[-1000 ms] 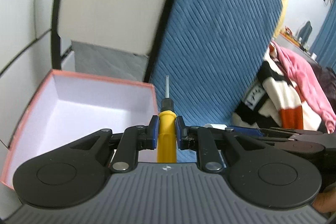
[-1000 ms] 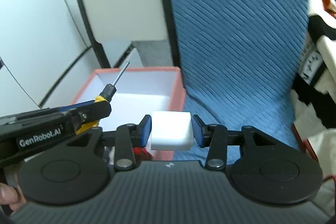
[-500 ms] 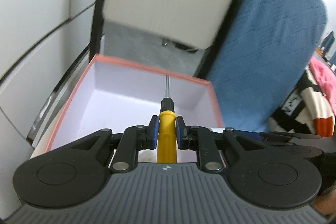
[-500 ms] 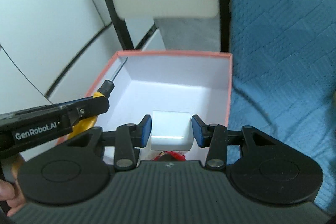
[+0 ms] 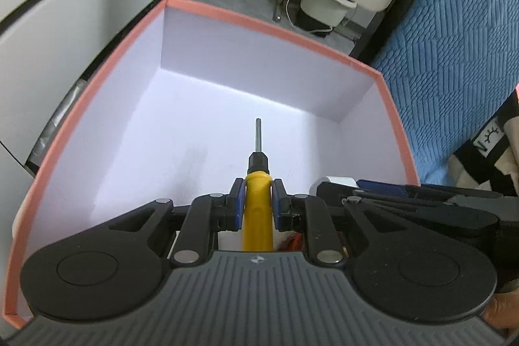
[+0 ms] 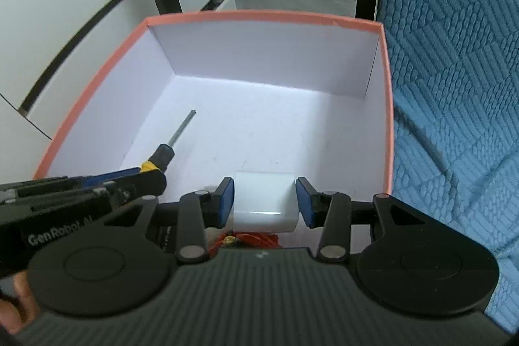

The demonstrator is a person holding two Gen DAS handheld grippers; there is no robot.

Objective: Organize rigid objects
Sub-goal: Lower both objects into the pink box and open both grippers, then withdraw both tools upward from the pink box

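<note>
The box [image 6: 386, 93] looks like cardboard, with a matt salmon rim and smooth, matt white walls inside. The screwdriver [image 5: 258, 209] has a smooth yellow plastic handle, a black collar and a dull metal shaft. The white block [image 6: 264, 203] is glossy, smooth plastic. The blue cover [image 6: 454, 54] is cloth with a rough quilted texture.

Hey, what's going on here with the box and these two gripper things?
A person is tidying items into an open pink-rimmed box with white walls. The left hand-held gripper is clamped on a yellow-handled screwdriver, held over the inside of the box with its tip pointing toward the far wall. The right hand-held gripper has its pads spread slightly apart from a white block, which looks just released or about to be, near the box's front. Something red lies under it, mostly hidden.
</note>
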